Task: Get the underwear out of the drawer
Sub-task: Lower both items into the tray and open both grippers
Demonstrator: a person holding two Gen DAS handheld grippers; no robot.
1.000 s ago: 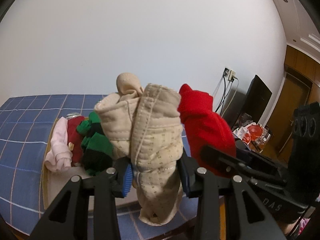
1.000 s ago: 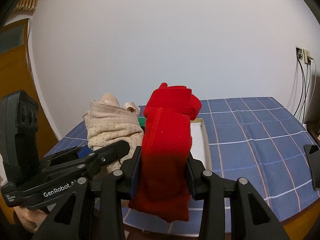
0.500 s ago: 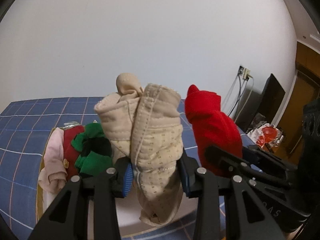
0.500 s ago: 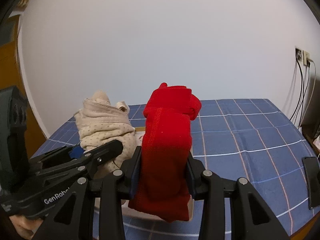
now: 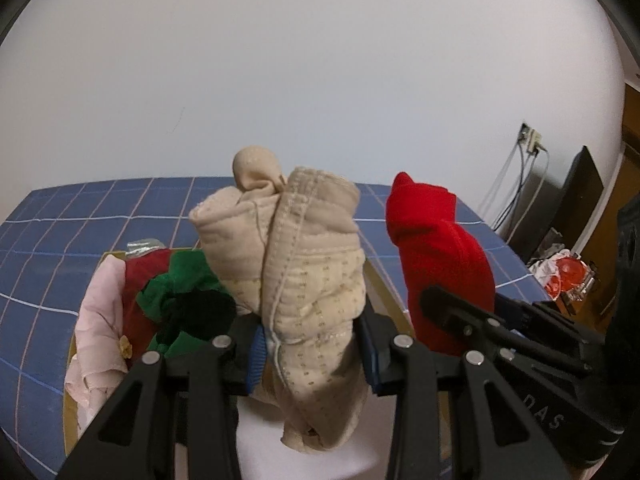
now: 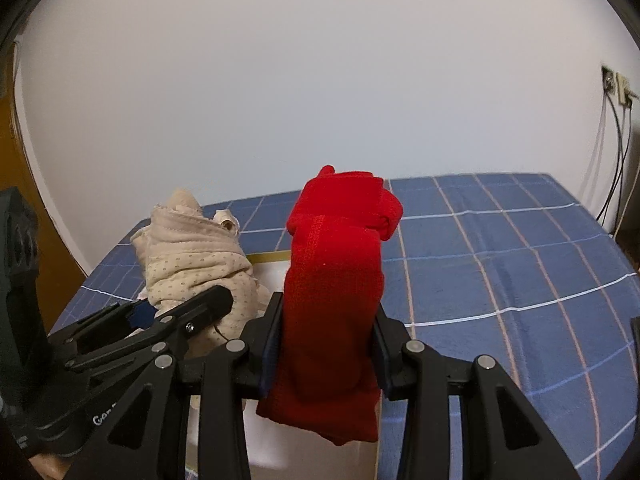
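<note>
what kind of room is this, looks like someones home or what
Probably a bedroom at home. A blue checked bedspread covers what looks like a bed against a plain wall, an open box of folded clothes sits on it, and cables hang from a wall socket beside wooden doors.

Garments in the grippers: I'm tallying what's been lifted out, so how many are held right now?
2. The beige dotted garment is clamped in the left gripper; the red garment is clamped in the right gripper. More clothes remain in the drawer.
</note>
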